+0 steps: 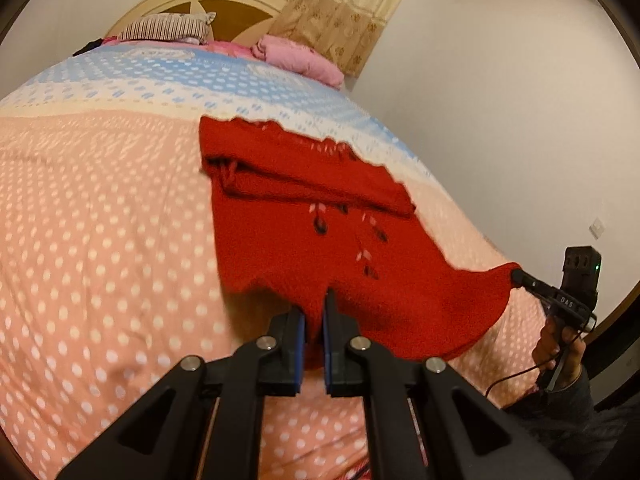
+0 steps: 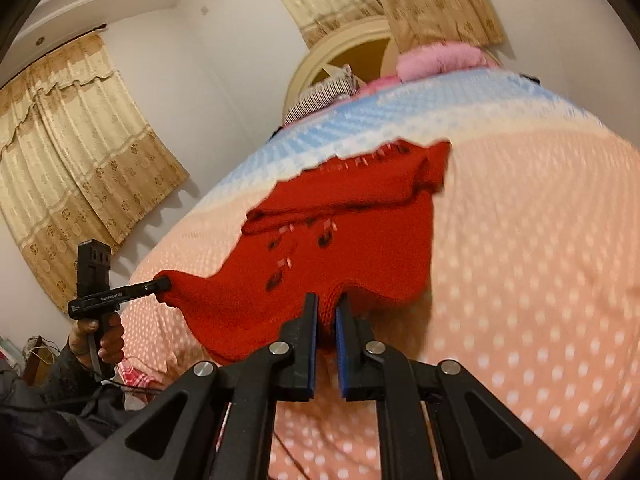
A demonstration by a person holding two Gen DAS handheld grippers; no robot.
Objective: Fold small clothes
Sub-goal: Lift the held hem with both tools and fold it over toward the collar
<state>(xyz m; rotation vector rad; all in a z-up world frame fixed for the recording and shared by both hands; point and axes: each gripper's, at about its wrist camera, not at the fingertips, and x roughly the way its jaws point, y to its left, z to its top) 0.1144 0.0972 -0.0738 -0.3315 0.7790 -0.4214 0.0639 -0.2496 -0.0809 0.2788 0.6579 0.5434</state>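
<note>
Garment: a red knitted sweater (image 1: 320,240) with small pink and dark motifs is being lifted off the dotted bed (image 1: 100,240).
Left claw (image 1: 315,320): being clamped on its near hem.
Right claw (image 2: 327,316): likewise.

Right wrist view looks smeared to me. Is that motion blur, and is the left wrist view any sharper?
Right wrist view: yes, the red knit garment and the dotted bedspread are streaked, while the right gripper stays crisp. Left wrist view: somewhat sharper, dots mostly round, garment edges soft; the left gripper is sharp. Both views bulge with fisheye distortion.
</note>
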